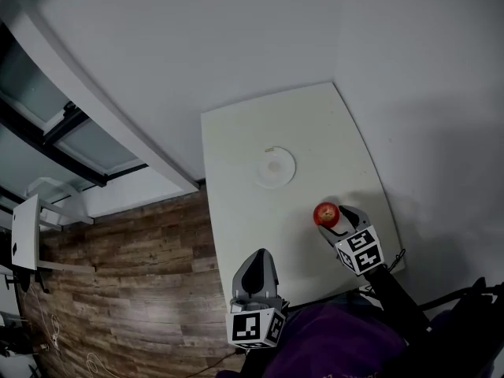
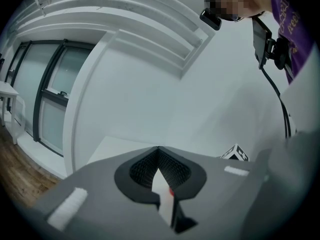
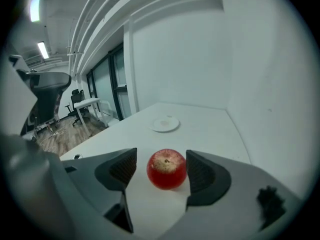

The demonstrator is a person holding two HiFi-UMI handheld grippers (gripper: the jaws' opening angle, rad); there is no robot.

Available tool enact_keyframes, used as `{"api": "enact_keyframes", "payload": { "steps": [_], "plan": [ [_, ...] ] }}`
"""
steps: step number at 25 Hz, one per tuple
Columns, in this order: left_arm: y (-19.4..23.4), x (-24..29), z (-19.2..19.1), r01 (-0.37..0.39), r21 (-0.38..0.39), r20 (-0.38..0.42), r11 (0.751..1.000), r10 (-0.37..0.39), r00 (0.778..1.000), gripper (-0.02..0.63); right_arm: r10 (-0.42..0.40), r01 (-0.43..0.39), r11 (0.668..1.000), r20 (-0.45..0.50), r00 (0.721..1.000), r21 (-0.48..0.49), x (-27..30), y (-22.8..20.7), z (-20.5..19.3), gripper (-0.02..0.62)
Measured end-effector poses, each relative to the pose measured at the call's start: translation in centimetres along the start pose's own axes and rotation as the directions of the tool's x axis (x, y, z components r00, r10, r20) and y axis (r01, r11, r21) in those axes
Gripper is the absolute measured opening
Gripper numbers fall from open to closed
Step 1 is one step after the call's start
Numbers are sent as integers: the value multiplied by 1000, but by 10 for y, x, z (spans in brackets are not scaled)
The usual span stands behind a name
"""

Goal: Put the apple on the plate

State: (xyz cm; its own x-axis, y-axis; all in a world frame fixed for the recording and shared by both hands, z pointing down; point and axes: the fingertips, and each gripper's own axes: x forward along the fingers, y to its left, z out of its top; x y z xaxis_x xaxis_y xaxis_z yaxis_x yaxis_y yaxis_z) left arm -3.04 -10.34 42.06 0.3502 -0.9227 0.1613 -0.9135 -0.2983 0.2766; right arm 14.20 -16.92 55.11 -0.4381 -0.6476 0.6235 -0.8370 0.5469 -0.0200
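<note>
A red apple [image 1: 325, 213] rests on the white table [image 1: 236, 195], near its right edge. The small white plate [image 1: 275, 167] lies farther back, near the table's middle, with nothing on it. My right gripper [image 1: 335, 218] is open and angled down around the apple [image 3: 167, 169], one jaw on each side. A narrow gap shows between each pad and the fruit. The plate [image 3: 165, 124] shows beyond the apple in the right gripper view. My left gripper [image 1: 258, 253] hovers at the table's near edge, shut and holding nothing, its tips [image 2: 159, 148] meeting.
A white wall [image 1: 441, 93] runs right along the table's far and right sides. Wooden floor [image 1: 134, 274] lies to the left, with a small white desk [image 1: 27, 231] and glass windows [image 1: 47, 109] beyond. An office chair [image 3: 47, 91] stands off to the left.
</note>
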Motion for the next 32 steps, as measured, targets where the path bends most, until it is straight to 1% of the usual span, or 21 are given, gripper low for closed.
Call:
{"api": "enact_keyframes", "payload": {
  "steps": [3, 6, 11, 19, 27, 30, 32],
  "plan": [
    [5, 2, 2, 7, -3, -13, 1000, -7, 1000, 6, -30, 29, 1000, -26, 999, -11, 8, -4, -4, 313],
    [11, 6, 4, 34, 4, -25, 999, -33, 999, 6, -48, 47, 999, -59, 997, -8, 15, -7, -10, 322],
    [20, 18, 12, 50, 10, -27, 999, -50, 998, 6, -44, 43, 999, -107, 993, -4, 26, -12, -18, 333],
    [26, 21, 10, 81, 5, -33, 997, -81, 996, 6, -42, 43, 999, -163, 986, 0, 31, -9, -30, 336],
    [42, 22, 12, 60, 3, -32, 998, -60, 998, 6, -84, 80, 996, -200, 976, -28, 38, -13, -35, 336],
    [45, 21, 10, 66, 5, -32, 998, -66, 997, 6, -101, 93, 994, -205, 973, -49, 38, -14, -36, 334],
    [47, 21, 10, 71, 7, -30, 997, -71, 997, 6, -102, 95, 994, -207, 973, -47, 38, -14, -36, 334]
  ]
}}
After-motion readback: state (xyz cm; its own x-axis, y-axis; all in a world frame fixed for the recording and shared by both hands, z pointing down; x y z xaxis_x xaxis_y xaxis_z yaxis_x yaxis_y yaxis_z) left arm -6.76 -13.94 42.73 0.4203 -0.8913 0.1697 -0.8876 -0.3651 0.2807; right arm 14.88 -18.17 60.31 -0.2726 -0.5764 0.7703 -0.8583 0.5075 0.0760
